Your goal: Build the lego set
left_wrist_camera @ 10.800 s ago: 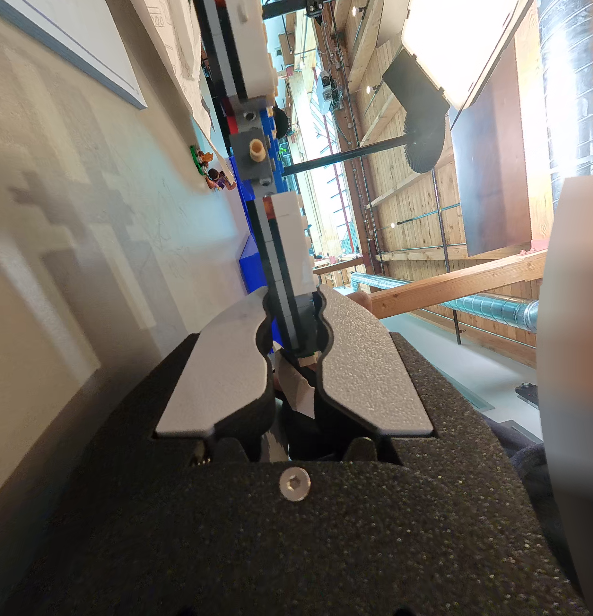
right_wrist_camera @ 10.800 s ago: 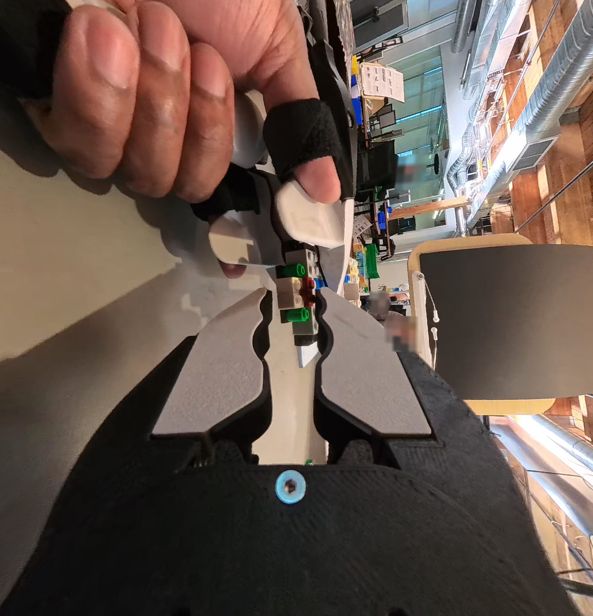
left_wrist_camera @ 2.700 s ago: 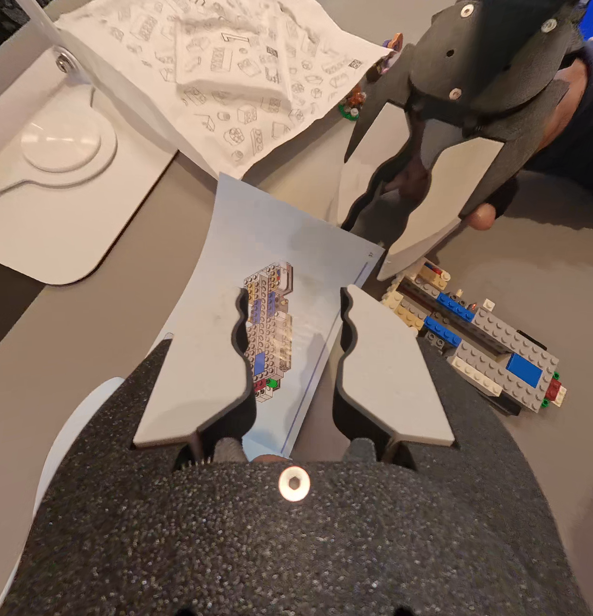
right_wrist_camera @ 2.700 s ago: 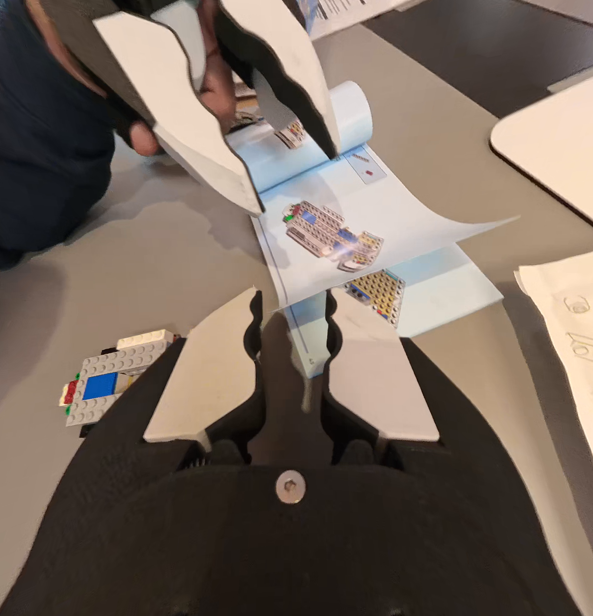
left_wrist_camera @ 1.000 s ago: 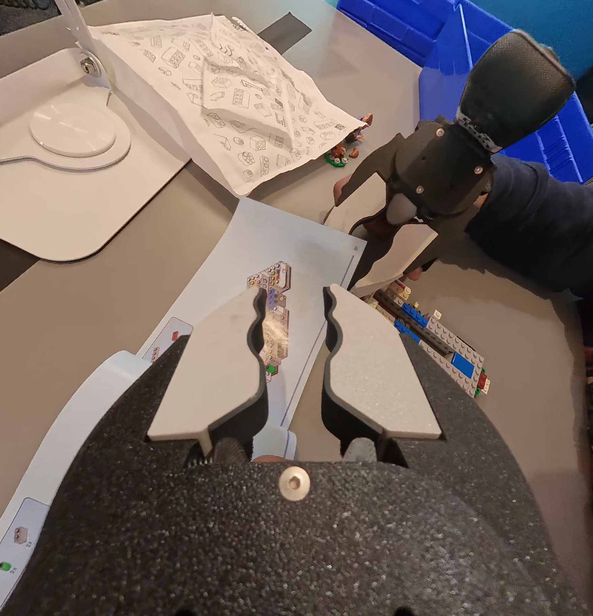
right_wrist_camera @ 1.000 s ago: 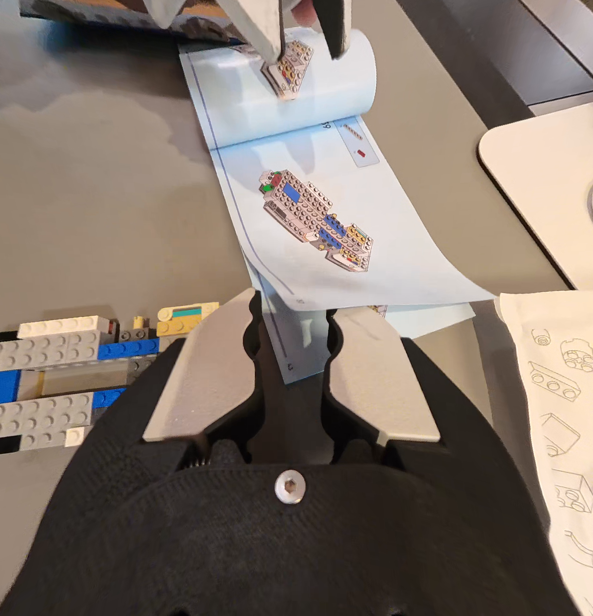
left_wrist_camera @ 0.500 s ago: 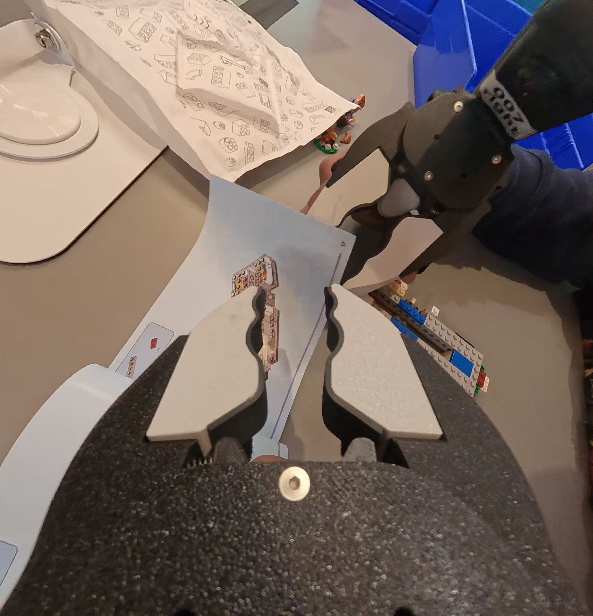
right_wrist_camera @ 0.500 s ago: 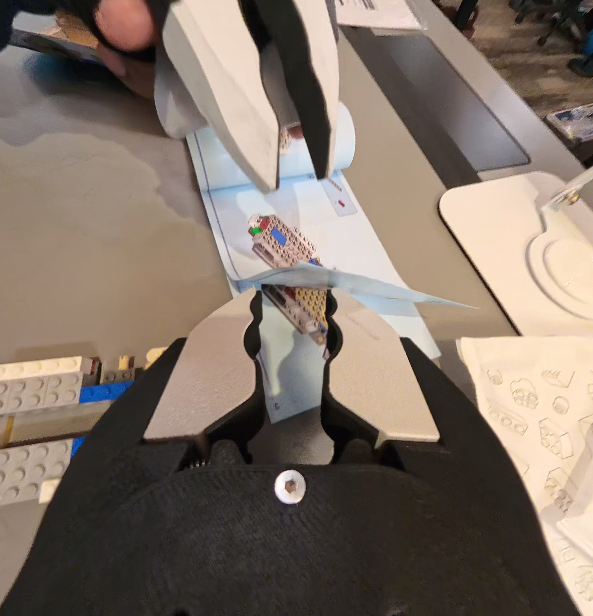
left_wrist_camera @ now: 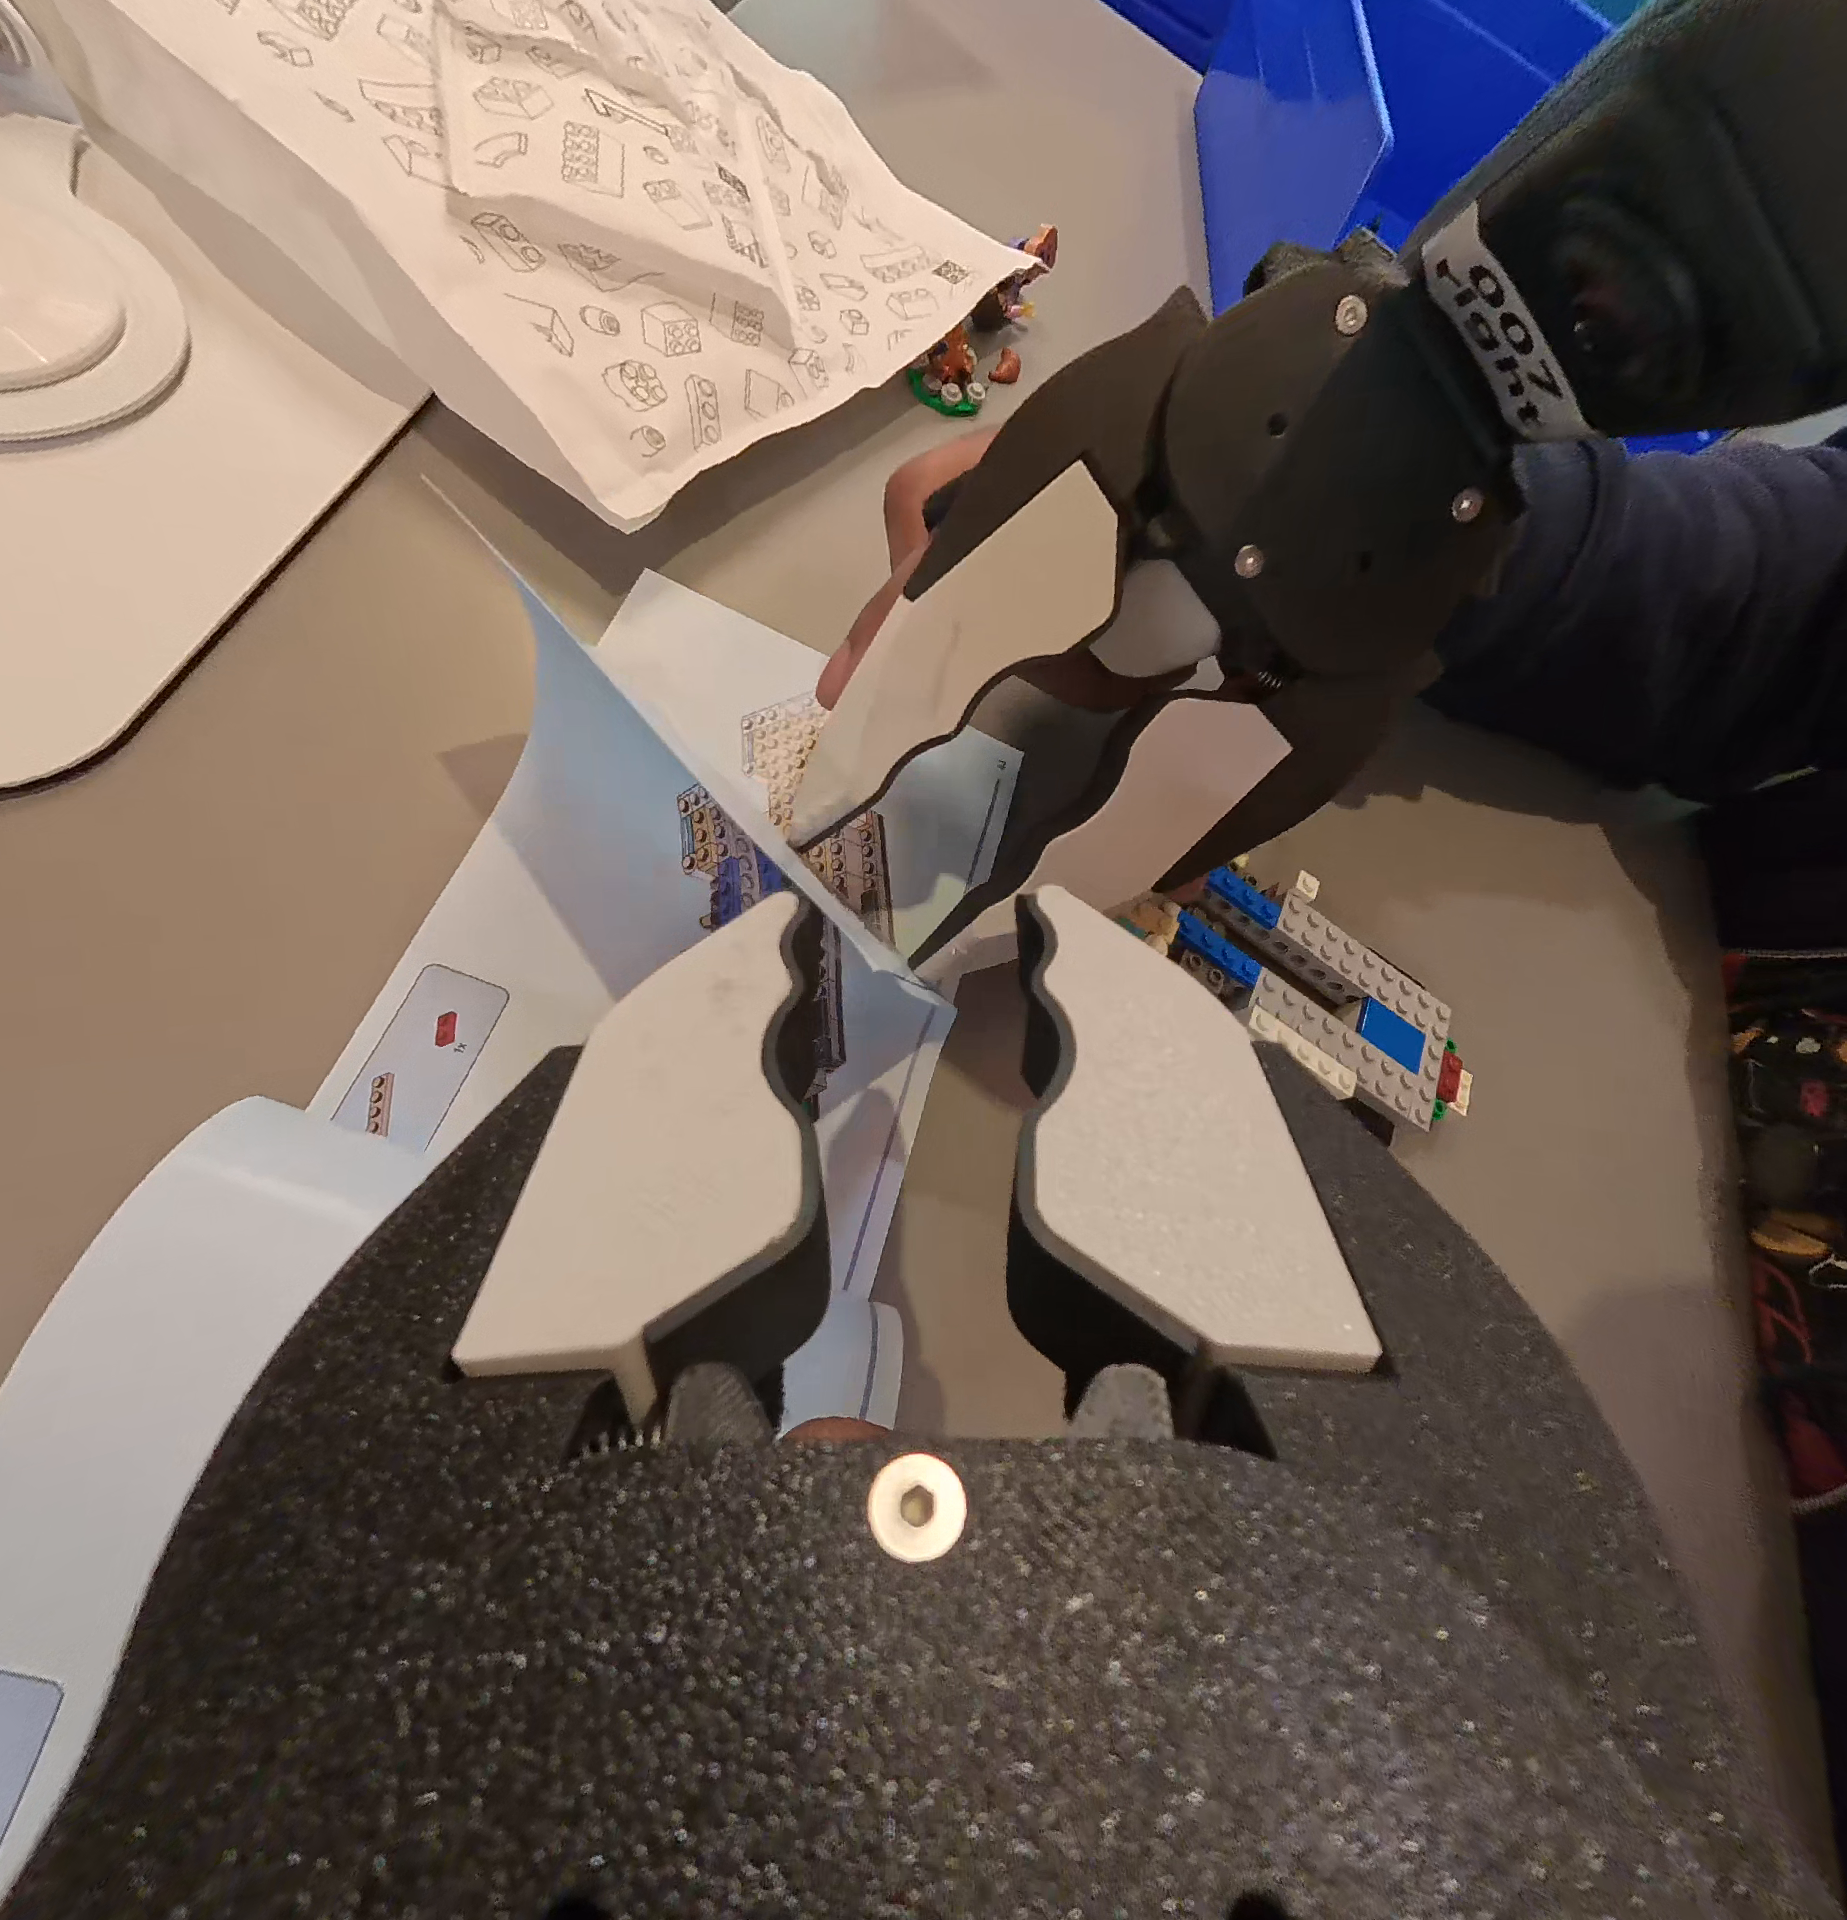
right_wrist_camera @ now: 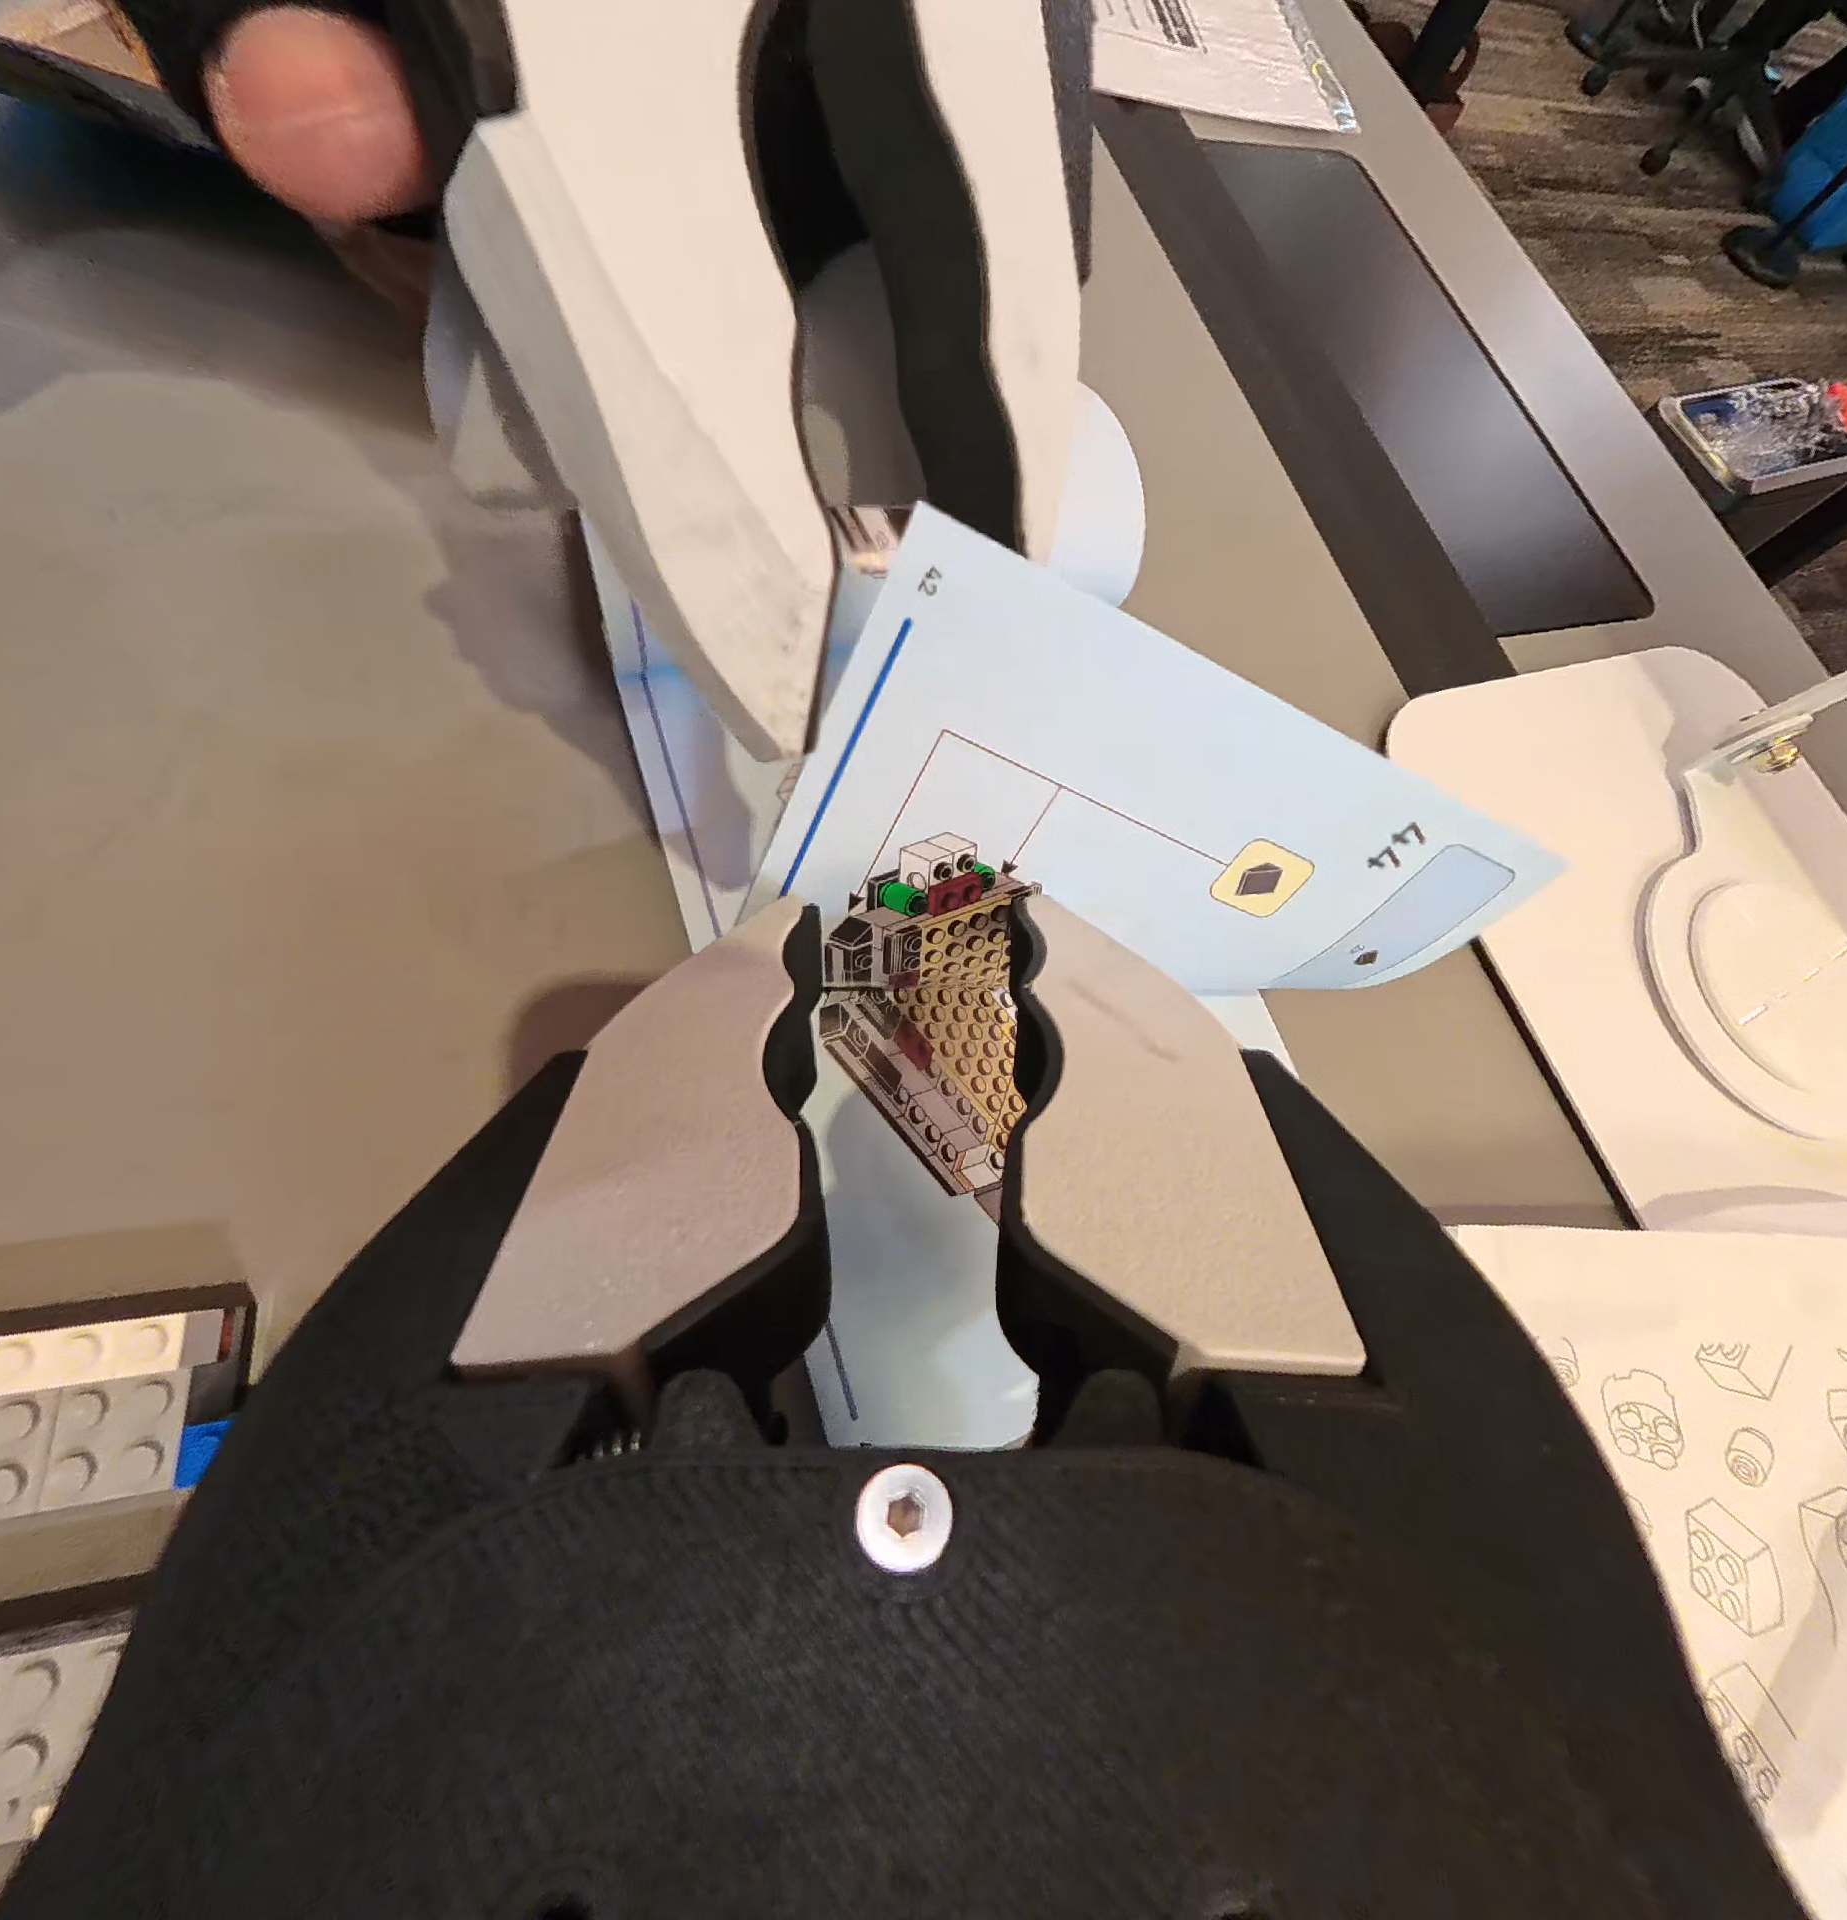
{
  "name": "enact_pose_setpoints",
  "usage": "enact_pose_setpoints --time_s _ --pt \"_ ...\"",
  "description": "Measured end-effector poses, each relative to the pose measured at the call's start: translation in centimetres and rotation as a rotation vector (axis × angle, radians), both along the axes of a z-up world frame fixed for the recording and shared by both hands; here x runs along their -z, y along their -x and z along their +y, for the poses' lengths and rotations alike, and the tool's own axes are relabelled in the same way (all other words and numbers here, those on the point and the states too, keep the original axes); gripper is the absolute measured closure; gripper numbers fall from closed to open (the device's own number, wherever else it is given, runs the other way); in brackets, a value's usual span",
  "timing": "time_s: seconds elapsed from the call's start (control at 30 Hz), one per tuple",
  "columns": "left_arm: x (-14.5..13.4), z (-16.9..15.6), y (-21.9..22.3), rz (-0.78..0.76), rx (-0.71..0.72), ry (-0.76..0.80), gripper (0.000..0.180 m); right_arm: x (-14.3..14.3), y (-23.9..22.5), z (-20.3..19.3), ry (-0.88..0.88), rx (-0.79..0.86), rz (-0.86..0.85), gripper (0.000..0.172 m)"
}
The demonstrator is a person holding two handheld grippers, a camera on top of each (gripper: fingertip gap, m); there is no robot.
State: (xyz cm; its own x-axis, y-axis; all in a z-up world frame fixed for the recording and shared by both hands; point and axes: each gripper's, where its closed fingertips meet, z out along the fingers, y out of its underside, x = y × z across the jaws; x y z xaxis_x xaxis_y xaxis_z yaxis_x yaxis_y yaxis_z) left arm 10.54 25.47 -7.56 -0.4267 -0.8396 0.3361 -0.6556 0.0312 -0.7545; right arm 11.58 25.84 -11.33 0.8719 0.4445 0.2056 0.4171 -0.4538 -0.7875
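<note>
Over the pale blue instruction booklet [right_wrist_camera: 1158,790] lying open on the grey surface [left_wrist_camera: 223,883], both the left claw [left_wrist_camera: 908,914] and right claw [right_wrist_camera: 914,914] hang spread and empty beside its lifted page, which looks thin, floppy and best pinched by its free edge.

hidden: right claw [right_wrist_camera: 914,914] covers the lower part of the pale blue instruction booklet page [right_wrist_camera: 1106,748] | cut off: grey-and-blue brick model [right_wrist_camera: 57,1403] at left edge | blurred: fingertip [right_wrist_camera: 316,125]
</note>
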Motion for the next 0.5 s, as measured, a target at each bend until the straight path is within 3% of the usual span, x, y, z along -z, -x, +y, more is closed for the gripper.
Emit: enact_pose_setpoints --time_s 0.17,0.3,0.4,0.5 --pt "-0.3 0.6 0.1 -0.011 -0.019 0.026 0.157 0.2 -0.1 -0.2 0.001 -0.004 -0.003 0.137" --pt "-0.7 0.9 -0.5 -0.031 -0.056 0.119 0.179 -0.3 0.0 -0.3 -0.032 -0.015 -0.004 0.137" --pt "-0.9 1.2 -1.0 -0.029 -0.091 0.203 0.178 -0.7 -0.2 -0.2 -0.052 0.0 -0.007 0.136" --pt "-0.9 1.2 -1.0 -0.026 -0.099 0.223 0.177 -1.3 -0.5 -0.1 -0.03 0.052 0.106 0.134"
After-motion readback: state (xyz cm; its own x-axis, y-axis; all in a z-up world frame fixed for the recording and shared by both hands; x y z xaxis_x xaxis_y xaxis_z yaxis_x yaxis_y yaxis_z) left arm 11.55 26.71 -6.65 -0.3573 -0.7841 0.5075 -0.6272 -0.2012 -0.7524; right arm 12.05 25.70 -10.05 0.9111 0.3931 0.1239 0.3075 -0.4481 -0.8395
